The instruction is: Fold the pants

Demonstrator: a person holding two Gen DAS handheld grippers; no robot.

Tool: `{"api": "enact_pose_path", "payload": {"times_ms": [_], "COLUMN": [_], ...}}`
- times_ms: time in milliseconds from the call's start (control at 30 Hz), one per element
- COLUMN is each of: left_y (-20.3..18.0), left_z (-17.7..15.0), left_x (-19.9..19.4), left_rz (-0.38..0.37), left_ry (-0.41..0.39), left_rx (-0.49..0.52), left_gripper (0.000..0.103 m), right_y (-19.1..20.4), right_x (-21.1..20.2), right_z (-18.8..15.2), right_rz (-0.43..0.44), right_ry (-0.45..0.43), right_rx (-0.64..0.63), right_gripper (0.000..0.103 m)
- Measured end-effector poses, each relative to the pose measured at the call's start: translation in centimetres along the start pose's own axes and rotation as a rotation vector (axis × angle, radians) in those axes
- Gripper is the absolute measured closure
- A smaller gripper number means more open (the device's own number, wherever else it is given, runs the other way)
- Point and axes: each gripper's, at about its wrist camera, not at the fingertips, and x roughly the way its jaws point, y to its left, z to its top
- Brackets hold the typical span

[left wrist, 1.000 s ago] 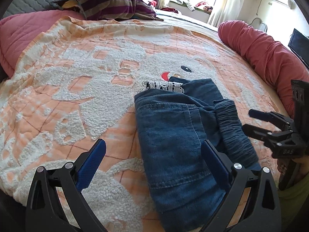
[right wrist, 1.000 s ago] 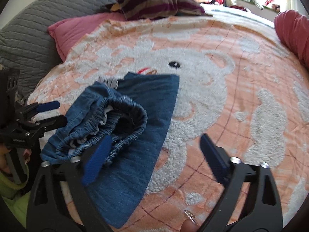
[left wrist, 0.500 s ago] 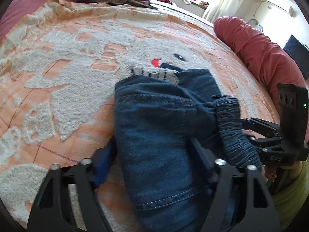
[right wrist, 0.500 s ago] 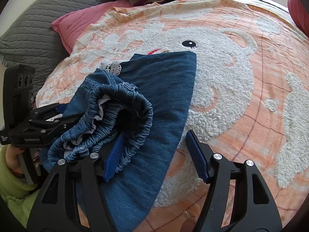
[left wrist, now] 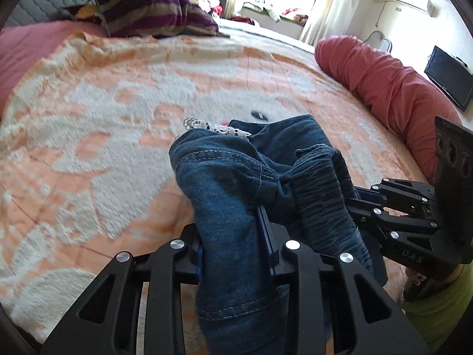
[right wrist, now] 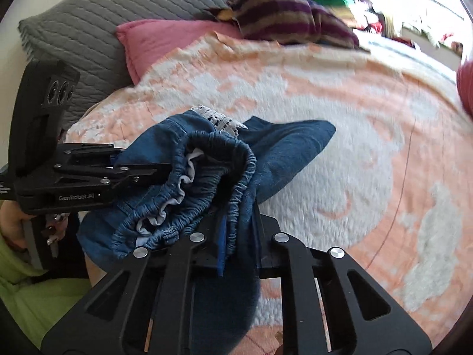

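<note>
We see the bed [left wrist: 88, 136] under an orange-and-white blanket [right wrist: 340, 136], a striped pillow [left wrist: 153, 14] at its far edge and a red bolster [left wrist: 384, 88] along the right edge. The blue denim pants [left wrist: 230, 183] lie bunched near the bed's near edge. Our left tool [left wrist: 233, 248] has just been closing and now pinches a thick fold of denim; our right tool [right wrist: 236, 236] has just been closing too and is pressed together on the elastic waistband [right wrist: 207, 177].
</note>
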Motion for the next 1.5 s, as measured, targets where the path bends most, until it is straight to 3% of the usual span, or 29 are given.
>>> {"api": "enact_pose_path", "payload": {"times_ms": [333,567,1133,1500], "left_y": [2.2,3.4,5.2,6.8], "left_z": [4.4,6.2,5.9,5.0], "left_x": [-0.8,0.8,5.0,6.3], "left_rz": [0.054,0.085,0.109,0.122], "left_ry": [-0.079,-0.086,-0.034,-0.007], "left_rx": [-0.019,-0.021,-0.034,-0.059], "left_gripper": [0.075,0.075,0.075,0.061], "right_y": [0.3,-0.3,-2.4,-4.3], "right_x": [1.5,3.5,8.2,9.8], "right_z": [5.6,8.0,7.1,5.5], "right_rz": [-0.017,-0.043,-0.087,-0.152], "right_ry": [-0.091,-0.079,0.013,0.096], "right_rx": [-0.052,-0.061,-0.006,0.066], "right_gripper": [0.095,0.095,0.094,0.078]}}
